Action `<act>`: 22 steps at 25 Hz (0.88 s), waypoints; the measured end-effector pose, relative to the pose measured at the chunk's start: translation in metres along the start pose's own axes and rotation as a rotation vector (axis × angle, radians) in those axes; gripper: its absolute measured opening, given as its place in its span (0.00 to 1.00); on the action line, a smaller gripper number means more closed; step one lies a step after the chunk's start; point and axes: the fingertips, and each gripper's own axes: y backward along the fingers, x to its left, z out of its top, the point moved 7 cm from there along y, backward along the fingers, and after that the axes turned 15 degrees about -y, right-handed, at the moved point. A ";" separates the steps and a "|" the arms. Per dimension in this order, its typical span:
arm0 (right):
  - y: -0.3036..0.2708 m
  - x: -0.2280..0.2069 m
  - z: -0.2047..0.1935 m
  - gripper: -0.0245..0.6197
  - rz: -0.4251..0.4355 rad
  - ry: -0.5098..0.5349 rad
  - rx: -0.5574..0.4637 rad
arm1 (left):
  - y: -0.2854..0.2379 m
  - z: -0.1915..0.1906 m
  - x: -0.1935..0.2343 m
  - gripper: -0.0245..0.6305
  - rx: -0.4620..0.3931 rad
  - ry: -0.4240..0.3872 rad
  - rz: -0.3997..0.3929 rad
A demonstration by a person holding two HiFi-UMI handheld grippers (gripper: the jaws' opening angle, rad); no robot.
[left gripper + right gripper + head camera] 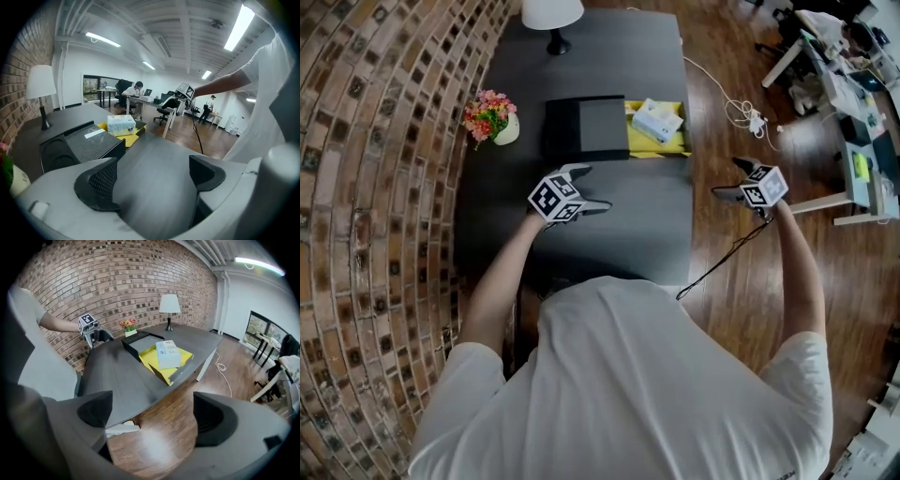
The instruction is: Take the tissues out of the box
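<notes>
A white and pale blue tissue pack [657, 119] lies in an open yellow-lined box [661, 146] near the right edge of the dark grey table [628, 234]. The box's black lid [586, 127] lies to its left. My left gripper [592, 187] hovers over the table in front of the lid, open and empty. My right gripper [727, 180] is off the table's right edge above the wood floor, also open with nothing between its fingers. The left gripper view shows the tissue pack [121, 124] well ahead, and the right gripper view shows the pack [168, 354] far off too.
A potted flower bunch [492, 117] stands left of the lid, and a white lamp [551, 14] stands at the table's far end. A white cable [741, 112] lies on the floor at the right, beside office desks [853, 103]. A brick wall [375, 187] runs along the left.
</notes>
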 end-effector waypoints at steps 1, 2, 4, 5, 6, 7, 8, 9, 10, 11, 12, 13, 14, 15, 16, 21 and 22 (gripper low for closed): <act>-0.003 -0.001 0.006 0.87 0.004 0.011 0.002 | 0.002 -0.001 0.001 0.77 -0.007 0.009 0.012; -0.005 -0.001 0.012 0.87 0.008 0.020 0.001 | 0.004 -0.002 0.001 0.77 -0.015 0.019 0.024; -0.010 0.000 0.026 0.87 0.017 0.036 0.000 | 0.009 -0.004 0.002 0.77 -0.038 0.050 0.048; -0.013 0.001 0.032 0.87 0.022 0.045 0.002 | 0.010 -0.004 0.003 0.77 -0.055 0.068 0.059; -0.016 0.001 0.038 0.87 0.028 0.056 0.006 | 0.012 -0.003 0.003 0.77 -0.072 0.083 0.072; -0.020 0.002 0.045 0.87 0.034 0.068 0.010 | 0.014 -0.003 0.004 0.77 -0.086 0.095 0.086; -0.024 0.002 0.051 0.87 0.040 0.081 0.012 | 0.016 -0.001 0.005 0.77 -0.099 0.102 0.101; -0.028 0.002 0.058 0.87 0.045 0.093 0.013 | 0.018 0.000 0.006 0.77 -0.110 0.106 0.115; -0.031 0.001 0.064 0.87 0.049 0.101 0.013 | 0.020 0.002 0.006 0.77 -0.119 0.107 0.128; -0.035 0.000 0.070 0.87 0.052 0.108 0.012 | 0.020 0.004 0.006 0.77 -0.127 0.107 0.138; -0.038 -0.001 0.075 0.87 0.055 0.114 0.011 | 0.020 0.006 0.006 0.77 -0.132 0.108 0.145; -0.042 -0.002 0.080 0.87 0.060 0.119 0.011 | 0.020 0.007 0.005 0.77 -0.136 0.109 0.149; -0.047 -0.003 0.085 0.87 0.065 0.125 0.012 | 0.020 0.007 0.004 0.77 -0.138 0.110 0.151; -0.051 -0.003 0.091 0.87 0.073 0.131 0.014 | 0.020 0.008 0.003 0.77 -0.139 0.111 0.153; -0.054 -0.002 0.097 0.87 0.080 0.138 0.017 | 0.020 0.009 0.001 0.77 -0.141 0.114 0.154; -0.073 -0.001 0.119 0.86 0.102 0.148 0.034 | 0.019 0.018 -0.005 0.77 -0.202 0.148 0.182; -0.076 -0.002 0.122 0.86 0.100 0.147 0.036 | 0.019 0.019 -0.005 0.77 -0.207 0.151 0.189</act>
